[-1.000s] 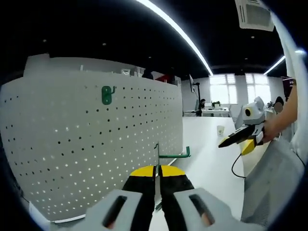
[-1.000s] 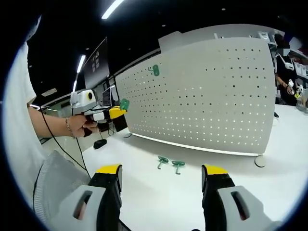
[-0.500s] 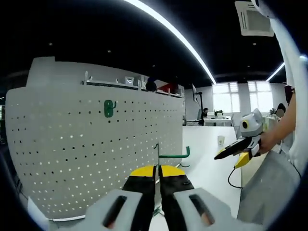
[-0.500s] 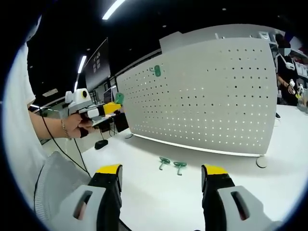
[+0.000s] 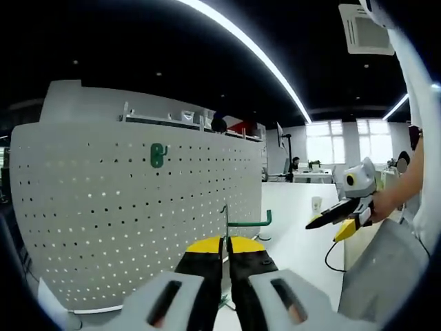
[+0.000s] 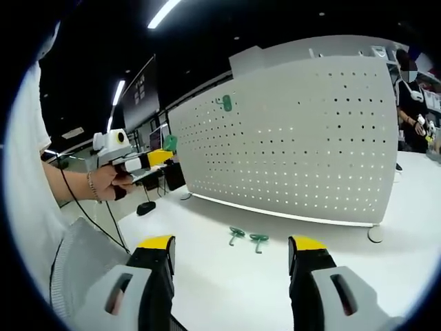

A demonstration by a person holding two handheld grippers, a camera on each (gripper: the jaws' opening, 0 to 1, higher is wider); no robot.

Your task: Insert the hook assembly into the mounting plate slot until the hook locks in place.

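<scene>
The left gripper (image 5: 224,258) has its two yellow-tipped jaws pressed together on a green hook (image 5: 246,222), whose thin stem rises from between the tips and bends into a level arm with an upturned end. In the right gripper view the same gripper (image 6: 162,157) is held out in a person's hand (image 6: 114,183), with the green piece at its tip just short of the left edge of the white pegboard (image 6: 303,138); whether it touches the board cannot be told. The right gripper (image 6: 231,265) has its jaws spread wide apart with nothing between them, hanging above the white table (image 6: 227,283). In the left gripper view it (image 5: 329,219) appears at the right, held in a hand (image 5: 382,203), well apart from the board. There is one pegboard (image 5: 131,214), standing upright on the table. One green hook plate (image 5: 158,155) is already mounted high on the board; in the right gripper view it sits near the board's upper left corner (image 6: 226,103). Two more green hooks (image 6: 248,237) lie side by side on the table, close in front of the board's lower edge. That makes four green pieces in all.
</scene>
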